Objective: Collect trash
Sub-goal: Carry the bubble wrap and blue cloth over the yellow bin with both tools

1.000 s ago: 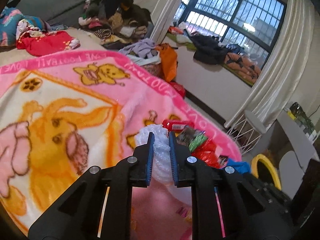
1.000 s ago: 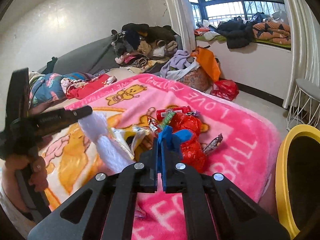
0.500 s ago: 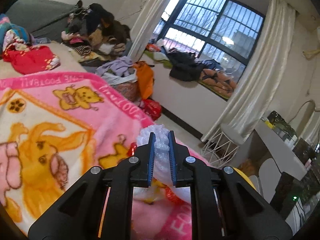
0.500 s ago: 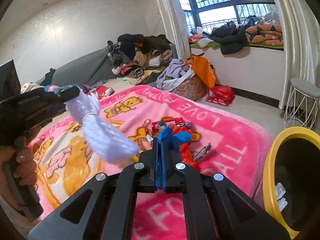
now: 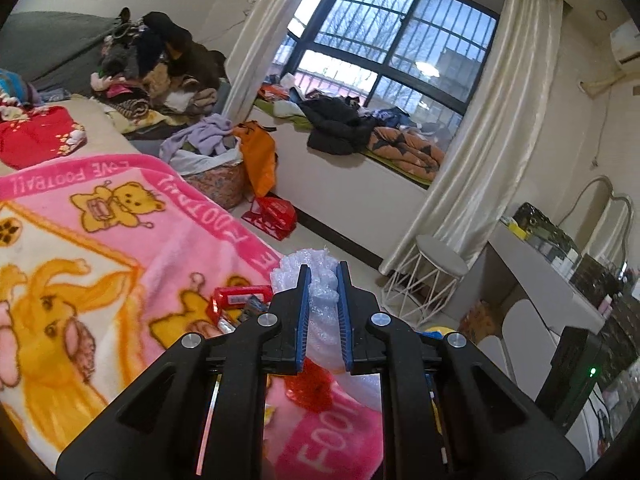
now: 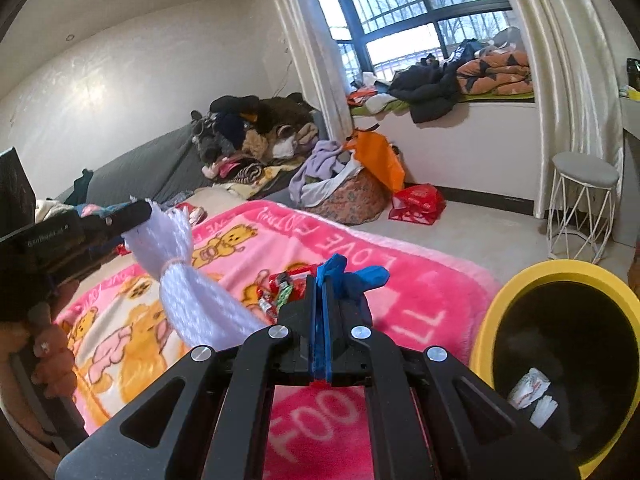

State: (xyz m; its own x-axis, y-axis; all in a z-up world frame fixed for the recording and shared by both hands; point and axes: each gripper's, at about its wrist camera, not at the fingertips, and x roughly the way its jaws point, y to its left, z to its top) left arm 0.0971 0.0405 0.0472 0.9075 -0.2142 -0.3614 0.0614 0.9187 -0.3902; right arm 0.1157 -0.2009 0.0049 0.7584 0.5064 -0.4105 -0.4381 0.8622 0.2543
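Observation:
My left gripper (image 5: 322, 270) is shut on a white bubble-wrap bag (image 5: 320, 320) and holds it above the pink blanket (image 5: 120, 216). In the right wrist view the same bag (image 6: 188, 288) hangs from the left gripper at the left. My right gripper (image 6: 320, 280) is shut on a crumpled blue wrapper (image 6: 352, 276). Red and green snack wrappers (image 6: 280, 286) lie on the blanket (image 6: 420, 296) beyond it. A yellow-rimmed black bin (image 6: 560, 344) stands at the right with white paper (image 6: 530, 390) inside.
A white wire stool (image 6: 580, 208) stands on the floor past the bin. A laundry basket (image 6: 340, 196), an orange bag (image 6: 376, 160) and a red bag (image 6: 418, 202) sit near the window bench. Clothes are piled on the grey sofa (image 6: 248, 136).
My left gripper has lifted the bubble-wrap bag up and swung it right, towards the bed's edge. My right gripper has moved right with the blue wrapper, so the bin looms larger.

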